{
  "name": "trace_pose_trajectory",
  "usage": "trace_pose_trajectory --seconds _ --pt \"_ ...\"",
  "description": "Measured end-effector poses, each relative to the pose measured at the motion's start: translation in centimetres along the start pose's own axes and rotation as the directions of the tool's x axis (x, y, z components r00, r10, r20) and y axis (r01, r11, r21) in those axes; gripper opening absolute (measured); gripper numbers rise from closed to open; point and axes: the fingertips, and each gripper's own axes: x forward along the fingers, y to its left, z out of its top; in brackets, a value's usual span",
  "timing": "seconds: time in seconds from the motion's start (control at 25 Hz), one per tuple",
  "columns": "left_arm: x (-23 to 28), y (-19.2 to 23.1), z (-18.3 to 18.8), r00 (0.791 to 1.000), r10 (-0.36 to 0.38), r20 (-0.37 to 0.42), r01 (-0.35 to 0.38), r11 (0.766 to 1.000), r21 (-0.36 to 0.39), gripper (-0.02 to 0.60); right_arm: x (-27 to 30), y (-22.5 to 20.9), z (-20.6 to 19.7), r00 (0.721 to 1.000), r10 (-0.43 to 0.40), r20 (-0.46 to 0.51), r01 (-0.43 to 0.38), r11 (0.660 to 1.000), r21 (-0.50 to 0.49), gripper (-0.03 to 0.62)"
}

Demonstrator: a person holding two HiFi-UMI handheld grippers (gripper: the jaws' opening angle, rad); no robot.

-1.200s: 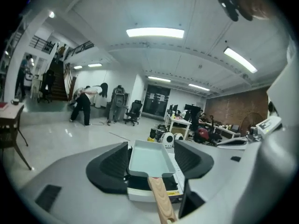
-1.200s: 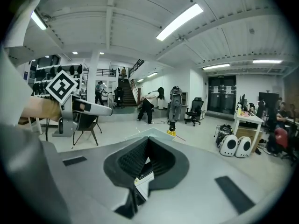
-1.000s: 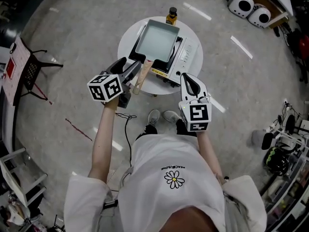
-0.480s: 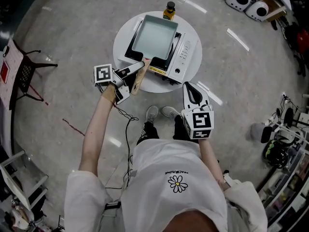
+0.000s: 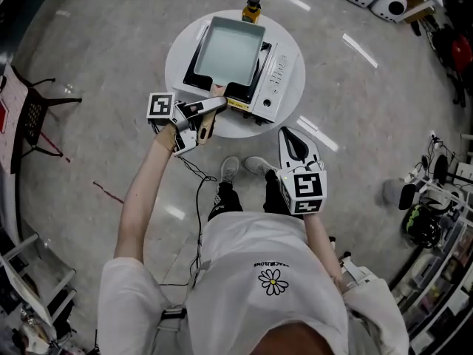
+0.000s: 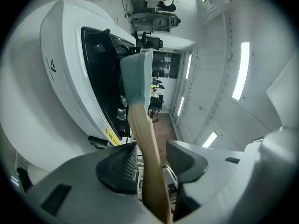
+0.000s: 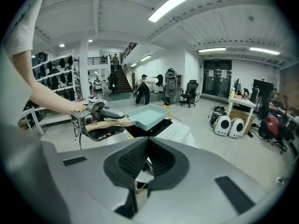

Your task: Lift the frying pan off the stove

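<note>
Pale frying pan (image 5: 225,50) sits on portable stove (image 5: 277,72), mid round worktop (image 5: 177,58); wooden handle (image 6: 140,125) sticks out to 7 o'clock. L tool (image 6: 149,148): jaws just closing round that handle, one pad at it, slim gap at the other. R tool (image 7: 148,148) pressed together, empty, off worktop at 5 o'clock. Bottle (image 5: 253,7) at 12.
</note>
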Motion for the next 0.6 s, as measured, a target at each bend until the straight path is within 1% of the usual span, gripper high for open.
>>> trace_pose_trajectory --seconds 0.08,0.16,0.2,0.28,0.48,0.6 --pt "0.3 0.2 -0.5 0.998 0.031 -0.053 -0.029 0.999 0.025 0.173 0.1 0.2 -0.4 1.000 0.005 -0.010 -0.006 1.000 -0.015 0.003" --pt "0.5 0.2 -0.8 0.995 0.052 -0.088 -0.048 0.998 0.045 0.118 0.2 0.4 -0.8 1.000 0.007 -0.022 -0.008 0.999 -0.032 0.003" --pt "0.6 0.3 -0.9 0.994 0.056 -0.094 -0.051 0.998 0.048 0.093 0.2 0.4 -1.0 1.000 0.008 -0.028 -0.009 0.999 -0.035 0.003" --pt "0.5 0.3 -1.0 0.994 0.060 -0.091 -0.056 0.997 0.044 0.064 0.1 0.5 -1.2 0.999 0.010 -0.034 -0.011 1.000 -0.029 0.003" --pt "0.4 0.4 -1.1 0.995 0.060 -0.076 -0.060 0.998 0.003 0.051 0.3 0.7 -1.5 0.999 0.019 -0.042 -0.020 1.000 -0.019 0.003" --pt "0.4 0.2 -1.1 0.996 0.034 -0.078 -0.035 0.999 -0.011 0.046 0.5 1.1 -1.5 0.999 0.030 -0.045 -0.031 0.999 -0.021 0.003"
